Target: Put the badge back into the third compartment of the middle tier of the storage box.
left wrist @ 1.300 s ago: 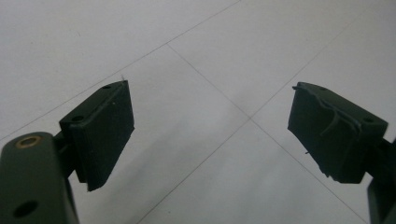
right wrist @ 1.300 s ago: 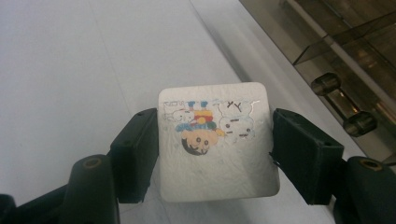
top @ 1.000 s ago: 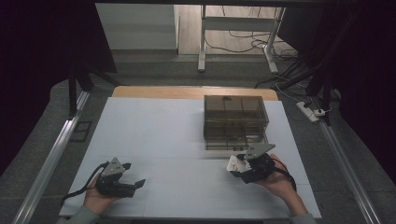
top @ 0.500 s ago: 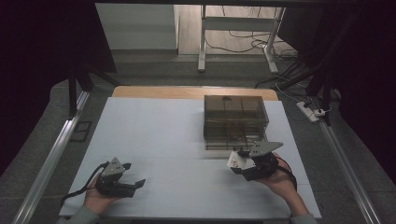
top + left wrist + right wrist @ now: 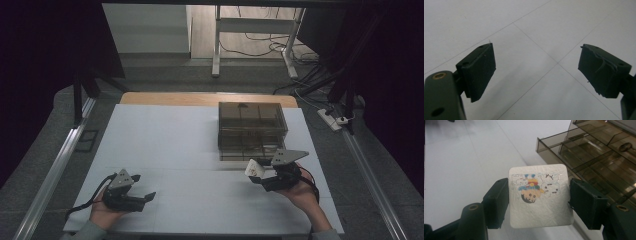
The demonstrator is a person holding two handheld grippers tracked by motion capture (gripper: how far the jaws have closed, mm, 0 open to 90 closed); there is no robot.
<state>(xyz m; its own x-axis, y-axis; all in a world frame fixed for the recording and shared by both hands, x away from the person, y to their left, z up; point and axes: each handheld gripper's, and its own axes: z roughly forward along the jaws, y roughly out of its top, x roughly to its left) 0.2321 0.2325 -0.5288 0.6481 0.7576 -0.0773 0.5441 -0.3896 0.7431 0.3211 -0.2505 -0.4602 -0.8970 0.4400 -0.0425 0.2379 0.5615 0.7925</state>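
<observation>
Just beside the held card [image 5: 539, 195] stands a smoky organizer box [image 5: 599, 152].

Dim, grainy high view with dark edges; close views brighter, softly blurred.

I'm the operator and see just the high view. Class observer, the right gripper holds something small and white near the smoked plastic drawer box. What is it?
Observer: A square white card with a cartoon print, clamped by its two side edges in the right gripper.
Operator: Which way up is the print?
Observer: In the right gripper view the cartoon face hangs upside down.
Operator: And the left gripper?
Observer: The left gripper is open, with bare white table between its pads.
</observation>
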